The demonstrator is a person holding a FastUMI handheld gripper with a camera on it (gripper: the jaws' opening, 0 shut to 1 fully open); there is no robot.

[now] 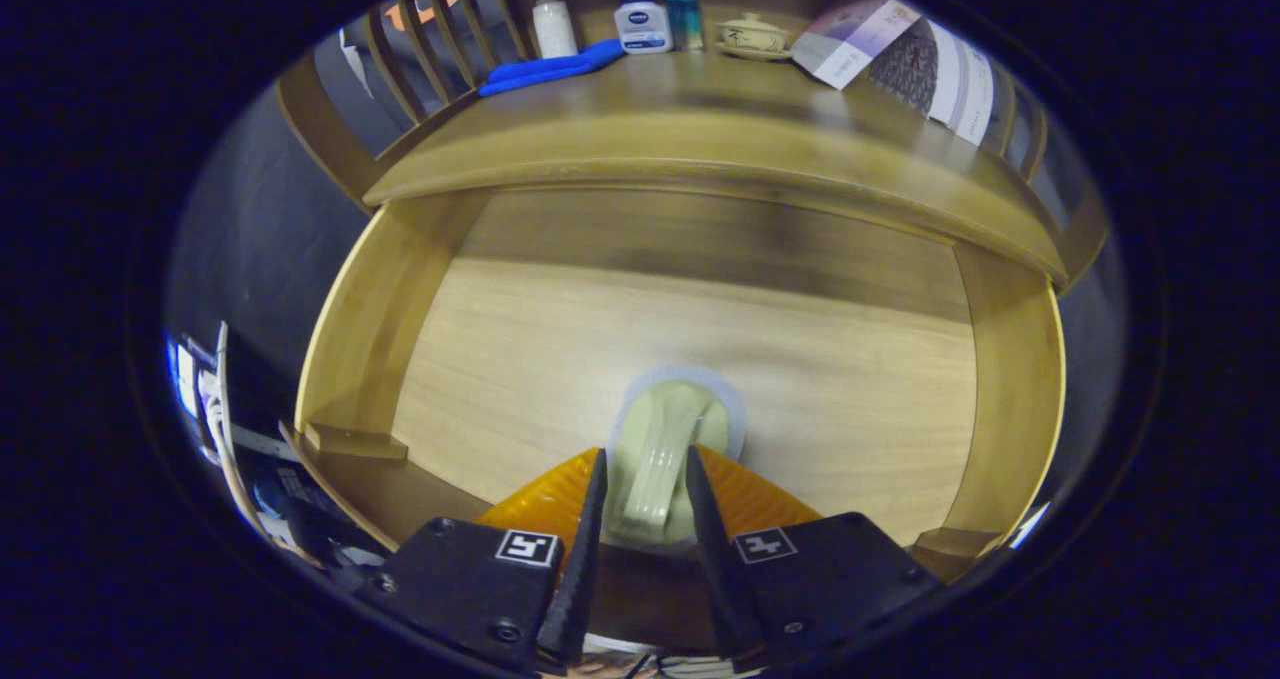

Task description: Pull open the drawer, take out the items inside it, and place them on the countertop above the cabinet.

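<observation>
**Inspector A:** State of the drawer [690, 359]?

**Inspector B:** Pulled open. Its bare wooden floor lies below and ahead of the gripper [645, 504]. One item is seen inside: a pale green scoop [660, 459], sitting on a round pale disc at the near middle of the drawer floor.

**Inspector A:** Where does it lie from the jaws?

**Inspector B:** Directly between them. The handle runs near to far, in line with the fingers, and the bowl end lies just beyond the tips. So the long axis is along the reach, not across it.

**Inspector A:** Jaws?

**Inspector B:** Narrow, one on each side of the handle. They look to be touching or nearly so; whether both press on it I cannot tell.

**Inspector A:** And the destination?

**Inspector B:** The tabletop [700, 129] is above and beyond the drawer. At its far edge stand a pump bottle [553, 21], a second bottle [642, 23], a lidded cup [752, 35] and a leaflet [860, 41] to the right, with a blue cloth [552, 67] at the far left. The near middle strip is bare.

**Inspector A:** Judgement?

**Inspector B:** A firm close on the handle seems due, then a lift up and forward over the tabletop's overhanging front edge. That lip is the likely snag.
</observation>
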